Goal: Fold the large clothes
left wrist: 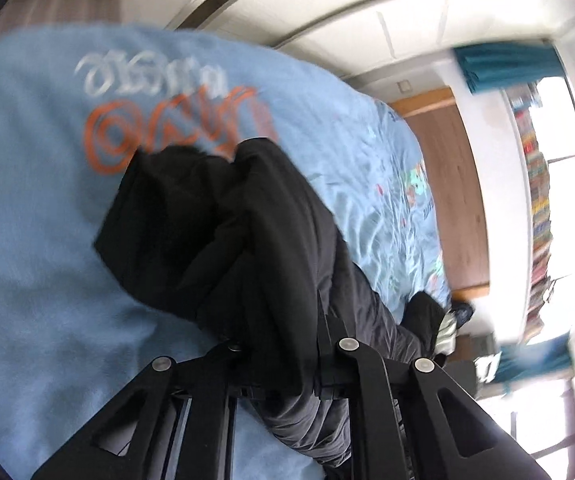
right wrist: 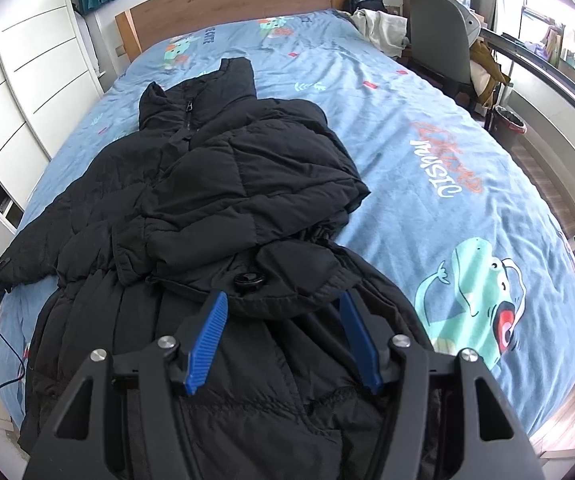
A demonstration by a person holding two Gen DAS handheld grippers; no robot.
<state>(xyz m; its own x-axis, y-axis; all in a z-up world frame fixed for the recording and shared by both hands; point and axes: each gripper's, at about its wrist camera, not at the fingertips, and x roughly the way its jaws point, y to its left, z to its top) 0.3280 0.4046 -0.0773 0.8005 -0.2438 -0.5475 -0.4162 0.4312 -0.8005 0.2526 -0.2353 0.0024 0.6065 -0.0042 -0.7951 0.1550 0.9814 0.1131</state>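
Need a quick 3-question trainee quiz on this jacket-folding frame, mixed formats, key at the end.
1. True or false: the right gripper is open above the black puffer jacket.
2. What does the left gripper hold? A) bare bedsheet B) black jacket fabric C) a pillow
3. Fill in: the sleeve folded across the jacket's chest lies toward the side of the ____ printed on the blue bedsheet.

Key: 1 true; 2 B; 3 dinosaur
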